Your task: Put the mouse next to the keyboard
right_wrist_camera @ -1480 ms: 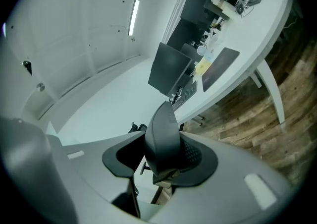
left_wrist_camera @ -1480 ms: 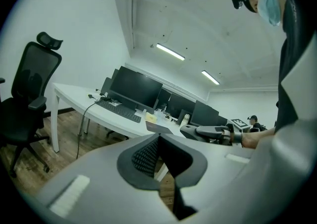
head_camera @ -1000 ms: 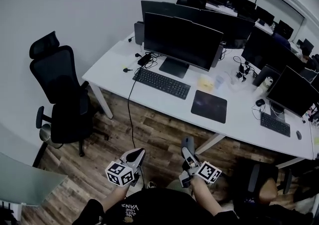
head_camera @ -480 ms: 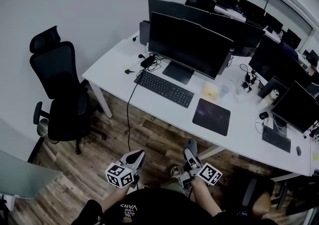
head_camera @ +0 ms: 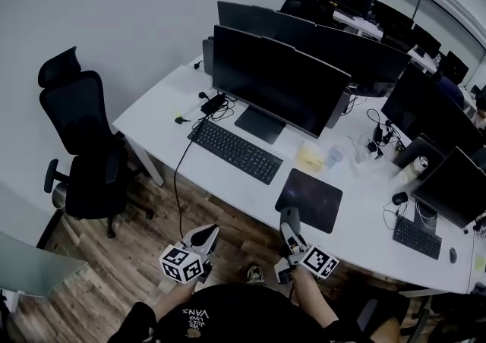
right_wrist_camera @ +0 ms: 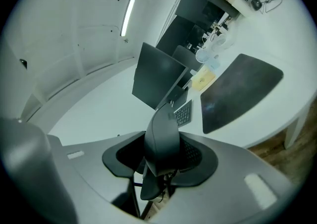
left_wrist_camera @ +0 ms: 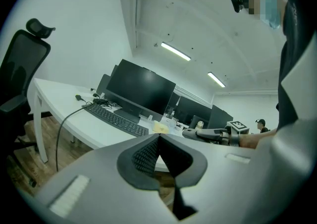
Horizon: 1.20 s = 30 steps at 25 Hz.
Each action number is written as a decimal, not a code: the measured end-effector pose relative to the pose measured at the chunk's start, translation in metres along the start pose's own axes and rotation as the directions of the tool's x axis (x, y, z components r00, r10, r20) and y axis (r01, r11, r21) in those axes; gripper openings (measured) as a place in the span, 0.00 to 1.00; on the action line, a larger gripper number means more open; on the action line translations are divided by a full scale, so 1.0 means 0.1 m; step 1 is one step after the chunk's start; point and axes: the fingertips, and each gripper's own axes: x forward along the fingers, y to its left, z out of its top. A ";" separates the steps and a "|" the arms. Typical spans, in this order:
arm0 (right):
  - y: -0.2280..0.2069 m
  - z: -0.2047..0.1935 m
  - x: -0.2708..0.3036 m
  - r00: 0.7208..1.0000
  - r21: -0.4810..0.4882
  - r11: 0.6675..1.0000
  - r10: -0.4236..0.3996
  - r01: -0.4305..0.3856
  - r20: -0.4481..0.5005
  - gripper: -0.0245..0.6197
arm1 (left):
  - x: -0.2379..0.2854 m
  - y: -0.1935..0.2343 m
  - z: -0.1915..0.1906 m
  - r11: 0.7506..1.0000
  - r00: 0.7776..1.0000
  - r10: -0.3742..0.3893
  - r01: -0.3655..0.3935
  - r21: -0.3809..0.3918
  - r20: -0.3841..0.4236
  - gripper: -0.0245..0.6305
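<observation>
A dark grey mouse (right_wrist_camera: 161, 139) stands on end between the jaws of my right gripper (right_wrist_camera: 163, 141), which is shut on it. In the head view that gripper (head_camera: 288, 221) hovers just short of the white desk's front edge (head_camera: 228, 190), near the black mouse pad (head_camera: 309, 199). The black keyboard (head_camera: 234, 150) lies left of the pad, in front of the big monitor (head_camera: 277, 80). From the right gripper the keyboard (right_wrist_camera: 183, 114) shows just past the mouse. My left gripper (head_camera: 206, 234) hangs over the floor, shut and empty, its pads (left_wrist_camera: 146, 156) meeting.
A black office chair (head_camera: 80, 144) stands left of the desk. A cable (head_camera: 178, 182) hangs off the desk edge near the keyboard. A yellow pad (head_camera: 310, 158) and a clear cup lie behind the mouse pad. Further right sit another mouse (head_camera: 399, 198) and keyboard (head_camera: 416, 237).
The desk has drawn closer in the head view. The right gripper with the mouse now reaches the front edge by the mouse pad. Both jaws hold as before.
</observation>
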 end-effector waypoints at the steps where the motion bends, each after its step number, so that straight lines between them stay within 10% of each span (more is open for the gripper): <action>1: -0.04 0.09 0.03 1.000 0.001 1.000 0.003 -0.003 -0.002 0.31 | 0.10 -0.02 0.01 1.000 1.000 0.004 -0.004 -0.002 0.003 0.04; 14: -0.57 0.97 0.21 0.999 -0.014 1.000 0.008 -0.008 -0.034 0.31 | 0.92 -0.27 -0.08 0.997 0.997 0.069 -0.068 -0.035 0.022 0.04; 30: -1.01 0.94 0.81 0.992 0.014 0.993 -0.114 0.115 -0.046 0.31 | 1.57 0.15 0.18 1.000 0.999 -0.021 0.020 -0.016 -0.046 0.04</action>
